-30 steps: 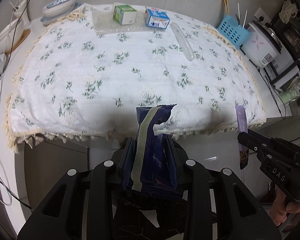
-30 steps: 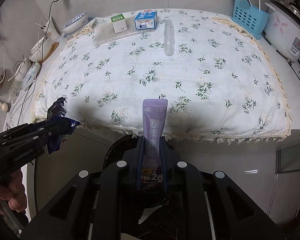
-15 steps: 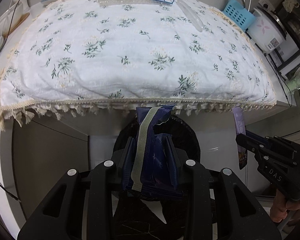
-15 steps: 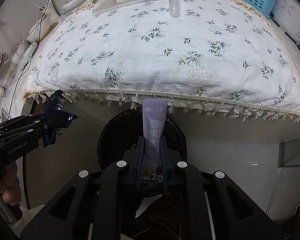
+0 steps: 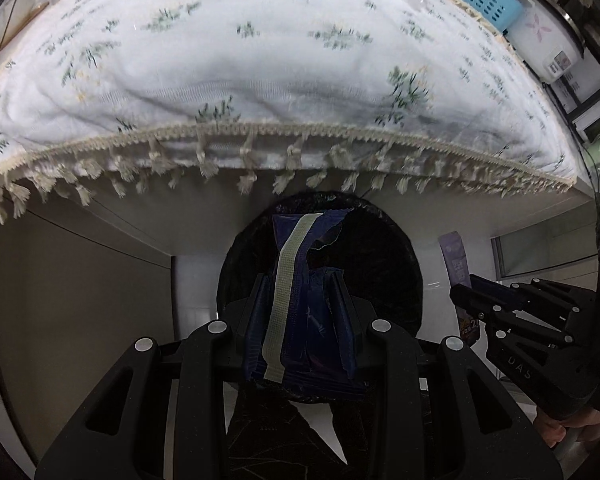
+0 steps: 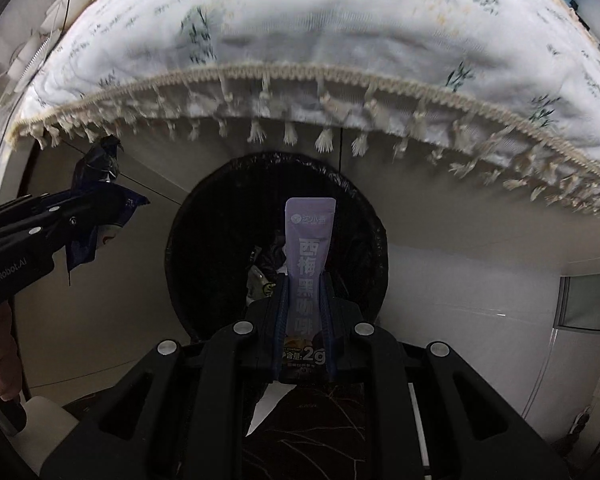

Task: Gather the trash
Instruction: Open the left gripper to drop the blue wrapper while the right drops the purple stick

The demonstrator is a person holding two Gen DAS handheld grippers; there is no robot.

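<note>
Purple sachet (image 6: 309, 268) (clamped) above black bin (image 6: 204, 216)

Floral fringed tablecloth (image 5: 260, 60) over table, pale cabinet front (image 5: 80, 300), dark marbled floor (image 6: 320, 432)

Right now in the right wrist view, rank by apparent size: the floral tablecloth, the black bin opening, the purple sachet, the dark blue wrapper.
1. Floral tablecloth
2. Black bin opening
3 and 4. Purple sachet and dark blue wrapper: too close to rank; the sachet sits nearer the camera and both are partly hidden by the tools holding them.
</note>
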